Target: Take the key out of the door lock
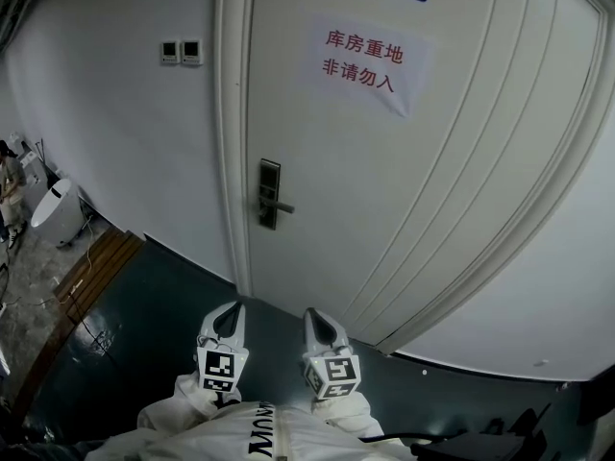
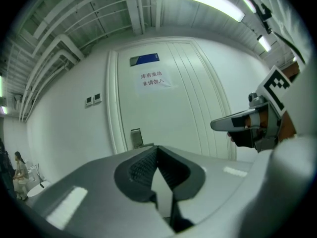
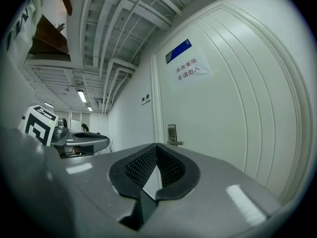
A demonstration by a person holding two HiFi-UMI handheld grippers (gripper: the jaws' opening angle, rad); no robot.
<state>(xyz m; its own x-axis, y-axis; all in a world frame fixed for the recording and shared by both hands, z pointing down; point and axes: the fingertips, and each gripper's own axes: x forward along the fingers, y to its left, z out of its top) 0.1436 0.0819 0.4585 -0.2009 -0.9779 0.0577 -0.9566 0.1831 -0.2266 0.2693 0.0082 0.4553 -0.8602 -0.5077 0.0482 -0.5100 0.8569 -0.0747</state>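
We are facing the white panelled door (image 1: 404, 190); the dark metal lock plate (image 1: 270, 193) at its left edge is presumably holding the key, too small to see. The left hand-held gripper (image 1: 235, 309) and right hand-held gripper (image 1: 310, 313) are hovering pressed together and empty, the door not yet within reach.

Ahead of the left gripper (image 1: 231, 315) and right gripper (image 1: 317, 317), the door (image 1: 432, 209) is smooth matt white paint, its lock plate (image 1: 269, 193) dull metal, the notice (image 1: 363, 63) paper. Their shells are matt grey plastic, the pads (image 2: 141, 167) rough and black; the floor (image 1: 163, 334) below shines faintly
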